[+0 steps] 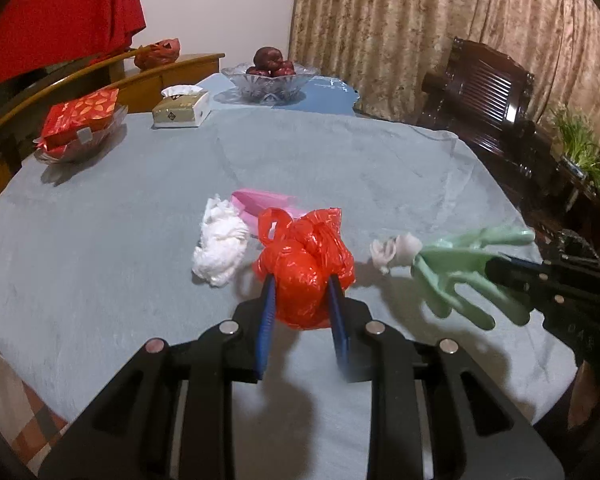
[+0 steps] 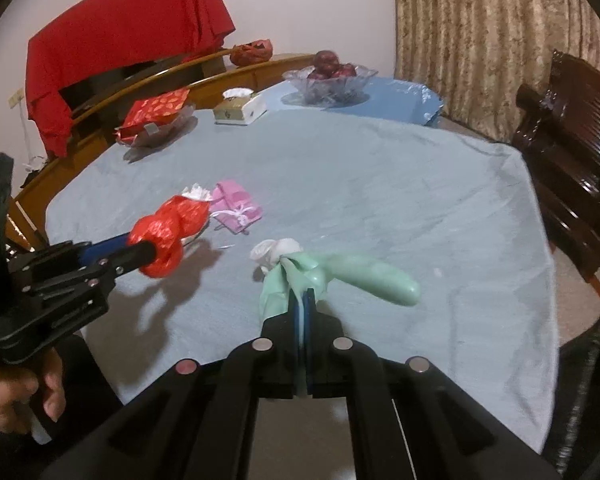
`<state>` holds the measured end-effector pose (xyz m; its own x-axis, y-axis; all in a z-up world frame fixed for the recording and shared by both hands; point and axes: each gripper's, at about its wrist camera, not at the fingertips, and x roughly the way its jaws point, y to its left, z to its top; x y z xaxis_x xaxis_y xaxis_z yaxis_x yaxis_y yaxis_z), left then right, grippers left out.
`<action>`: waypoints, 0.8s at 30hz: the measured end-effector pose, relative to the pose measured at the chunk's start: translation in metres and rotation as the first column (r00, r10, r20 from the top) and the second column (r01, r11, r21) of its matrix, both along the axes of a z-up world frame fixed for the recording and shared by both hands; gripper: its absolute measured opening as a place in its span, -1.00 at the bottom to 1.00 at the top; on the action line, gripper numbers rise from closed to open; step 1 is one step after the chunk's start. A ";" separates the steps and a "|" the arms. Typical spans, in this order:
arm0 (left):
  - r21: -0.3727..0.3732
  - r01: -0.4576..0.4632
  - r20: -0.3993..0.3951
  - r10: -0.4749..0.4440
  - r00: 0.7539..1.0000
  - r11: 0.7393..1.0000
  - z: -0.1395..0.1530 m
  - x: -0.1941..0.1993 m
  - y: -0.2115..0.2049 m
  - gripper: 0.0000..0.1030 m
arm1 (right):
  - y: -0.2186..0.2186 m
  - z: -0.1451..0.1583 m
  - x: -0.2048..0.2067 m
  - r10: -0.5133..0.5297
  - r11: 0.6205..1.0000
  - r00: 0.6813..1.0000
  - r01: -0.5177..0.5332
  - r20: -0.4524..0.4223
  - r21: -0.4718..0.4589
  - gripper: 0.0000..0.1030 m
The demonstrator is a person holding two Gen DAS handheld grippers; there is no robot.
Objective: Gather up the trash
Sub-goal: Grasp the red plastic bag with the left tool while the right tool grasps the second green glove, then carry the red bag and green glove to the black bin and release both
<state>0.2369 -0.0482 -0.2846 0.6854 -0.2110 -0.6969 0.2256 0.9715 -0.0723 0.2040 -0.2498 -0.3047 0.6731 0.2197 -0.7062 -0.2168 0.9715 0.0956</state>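
My left gripper point(image 1: 302, 280) is shut on a crumpled red plastic bag point(image 1: 304, 264), held a little above the blue tablecloth point(image 1: 340, 168); the right wrist view shows the same gripper point(image 2: 148, 252) and bag point(image 2: 168, 232). My right gripper point(image 2: 300, 294) is shut on a pale green rubber glove point(image 2: 364, 276) with a white wad point(image 2: 276, 252) at its far end, lifted off the cloth. From the left it shows as the right gripper point(image 1: 496, 268) with the glove point(image 1: 456, 264). A crumpled white tissue point(image 1: 220, 248) and a pink packet point(image 2: 236, 206) lie on the cloth.
At the far end stand a tissue box point(image 1: 182, 110), a glass bowl of dark fruit point(image 1: 270, 76) and a glass dish with a red packet point(image 1: 82, 118). A dark wooden chair point(image 1: 488, 96) and a plant point(image 1: 580, 148) are to the right, a wooden bench to the left.
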 end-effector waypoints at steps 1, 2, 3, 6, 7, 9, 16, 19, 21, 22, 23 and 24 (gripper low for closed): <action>-0.004 0.001 -0.004 -0.001 1.000 1.000 0.001 -0.002 -0.003 -0.53 | -0.006 0.002 -0.003 -0.005 1.000 1.000 0.005 0.004 -0.004 -0.96; -0.005 0.002 -0.008 -0.002 1.000 1.000 0.004 -0.007 -0.009 -0.53 | -0.011 0.005 -0.006 -0.010 1.000 1.000 0.010 0.008 -0.009 -0.96; -0.006 0.001 -0.010 -0.001 1.000 1.000 0.006 -0.010 -0.014 -0.53 | -0.017 0.008 -0.009 -0.016 1.000 1.000 0.017 0.012 -0.014 -0.96; -0.004 0.002 -0.012 -0.002 1.000 1.000 0.016 -0.022 -0.034 -0.53 | -0.037 0.015 -0.019 -0.044 0.998 0.999 0.044 0.025 -0.034 -0.96; -0.005 0.006 -0.012 -0.006 1.000 1.000 0.018 -0.025 -0.039 -0.53 | -0.043 0.016 -0.022 -0.054 0.998 0.998 0.055 0.028 -0.039 -0.96; -0.006 0.019 -0.010 -0.019 1.000 1.000 0.025 -0.033 -0.057 -0.53 | -0.061 0.020 -0.029 -0.094 0.994 0.995 0.096 0.035 -0.052 -0.96; -0.013 0.095 0.008 -0.095 0.995 0.995 0.042 -0.048 -0.114 -0.53 | -0.123 0.035 -0.058 -0.260 0.964 0.964 0.263 0.058 -0.050 -0.96; -0.020 0.130 0.018 -0.130 0.991 0.991 0.049 -0.054 -0.136 -0.53 | -0.147 0.041 -0.073 -0.318 0.946 0.945 0.322 0.071 -0.044 -0.96; -0.020 0.153 0.024 -0.152 0.988 0.988 0.053 -0.060 -0.152 -0.53 | -0.160 0.045 -0.082 -0.344 0.936 0.936 0.348 0.078 -0.048 -0.96; -0.020 0.163 0.026 -0.163 0.986 0.986 0.054 -0.063 -0.160 -0.53 | -0.168 0.046 -0.087 -0.358 0.931 0.930 0.362 0.082 -0.048 -0.96; -0.021 0.169 0.025 -0.169 0.985 0.985 0.055 -0.065 -0.164 -0.53 | -0.175 0.048 -0.092 -0.369 0.926 0.925 0.374 0.086 -0.050 -0.96; -0.020 0.180 0.022 -0.180 0.983 0.983 0.056 -0.068 -0.173 -0.53 | -0.183 0.051 -0.097 -0.386 0.918 0.918 0.392 0.093 -0.057 -0.96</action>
